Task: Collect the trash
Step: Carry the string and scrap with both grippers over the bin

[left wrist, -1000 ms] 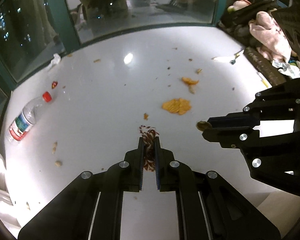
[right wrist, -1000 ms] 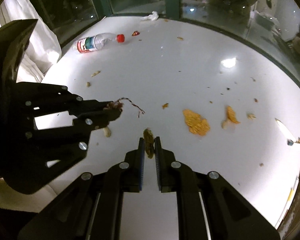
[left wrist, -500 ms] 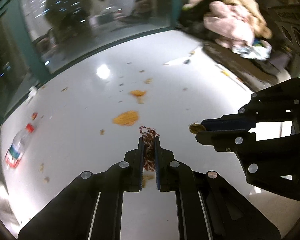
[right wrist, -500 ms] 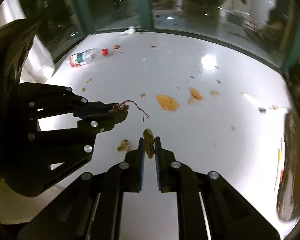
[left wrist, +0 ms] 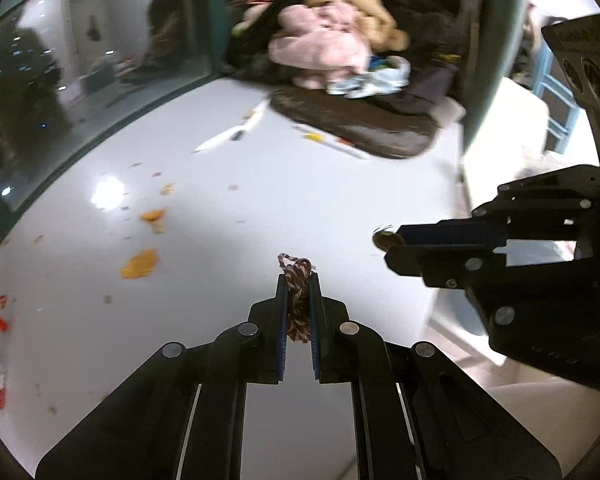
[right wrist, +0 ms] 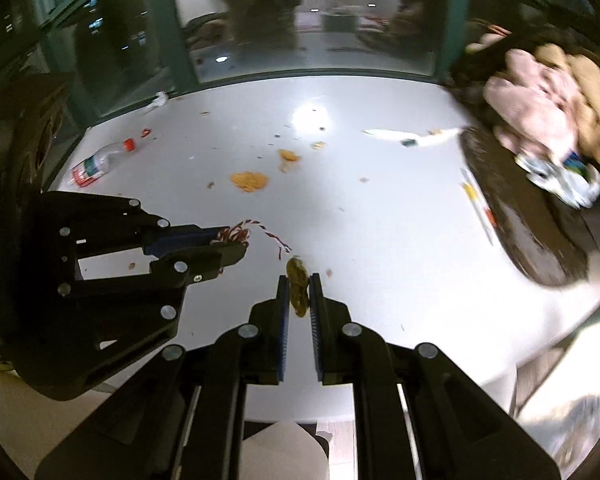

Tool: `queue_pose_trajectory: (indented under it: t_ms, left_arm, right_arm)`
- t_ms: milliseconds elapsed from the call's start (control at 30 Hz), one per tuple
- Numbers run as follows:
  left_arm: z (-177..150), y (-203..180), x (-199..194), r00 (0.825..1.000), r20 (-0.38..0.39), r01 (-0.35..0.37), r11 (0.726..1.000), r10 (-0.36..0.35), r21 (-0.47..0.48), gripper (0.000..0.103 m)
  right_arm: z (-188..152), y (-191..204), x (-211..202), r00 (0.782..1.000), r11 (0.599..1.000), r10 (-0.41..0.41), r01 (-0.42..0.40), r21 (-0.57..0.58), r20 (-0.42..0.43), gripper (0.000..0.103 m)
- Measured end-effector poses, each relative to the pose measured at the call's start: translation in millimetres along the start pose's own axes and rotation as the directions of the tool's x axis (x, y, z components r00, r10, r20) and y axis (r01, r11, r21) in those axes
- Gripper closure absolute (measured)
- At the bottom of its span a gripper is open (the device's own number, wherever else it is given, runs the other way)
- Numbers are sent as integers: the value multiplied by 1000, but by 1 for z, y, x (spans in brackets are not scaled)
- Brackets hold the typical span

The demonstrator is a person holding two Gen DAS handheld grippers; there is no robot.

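Note:
My left gripper [left wrist: 298, 280] is shut on a red-and-white twisted string [left wrist: 298, 304], held above the white table [left wrist: 260, 208]. In the right wrist view that same gripper [right wrist: 236, 242] comes in from the left with the string [right wrist: 240, 234] trailing off its tip. My right gripper [right wrist: 299, 280] is shut on a brown peanut shell [right wrist: 298, 286]. It shows at the right of the left wrist view [left wrist: 388, 246], the shell [left wrist: 382, 238] poking out of its tip. Both hang over the table's near edge.
Orange peels [right wrist: 249, 181] and crumbs lie mid-table. A plastic bottle [right wrist: 96, 164] with a red cap lies far left. A white knife [right wrist: 396, 135] lies near a dark bag [right wrist: 532, 216] with pink plush toys [right wrist: 540, 112]. Glass windows [right wrist: 300, 20] back the table.
Both grippers have swung to the right and lifted a little, rolling as they went, each keeping its piece. The bottle and peels slid left in view; the bag and plush toys came in.

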State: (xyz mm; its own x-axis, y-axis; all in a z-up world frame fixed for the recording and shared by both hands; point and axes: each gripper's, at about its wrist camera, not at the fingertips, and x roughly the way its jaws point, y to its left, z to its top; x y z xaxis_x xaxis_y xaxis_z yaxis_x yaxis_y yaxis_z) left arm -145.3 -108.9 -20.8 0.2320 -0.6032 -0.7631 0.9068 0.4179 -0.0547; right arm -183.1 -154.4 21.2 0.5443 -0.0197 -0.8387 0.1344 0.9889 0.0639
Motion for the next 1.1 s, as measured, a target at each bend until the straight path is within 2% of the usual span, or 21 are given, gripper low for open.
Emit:
queue_pose_trajectory:
  t_ms: [333, 600, 833, 1100]
  left_arm:
    - [10, -71, 0, 986, 10, 164, 976, -167, 143, 95]
    - [40, -168, 7, 958, 6, 274, 918, -288, 288, 95]
    - [63, -272, 12, 914, -19, 374, 825, -405, 423, 95]
    - [69, -387, 23, 852, -97, 479, 689, -515, 544, 95]
  right_arm:
    - [-50, -32, -48, 990, 981, -137, 133, 139, 19, 91]
    - [-101, -89, -99, 968, 933, -248, 228, 278, 40, 91]
    - [-159, -148, -164, 929, 853, -366, 317, 416, 44, 91]
    - [-225, -203, -216, 882, 734, -471, 397, 551, -7, 91]
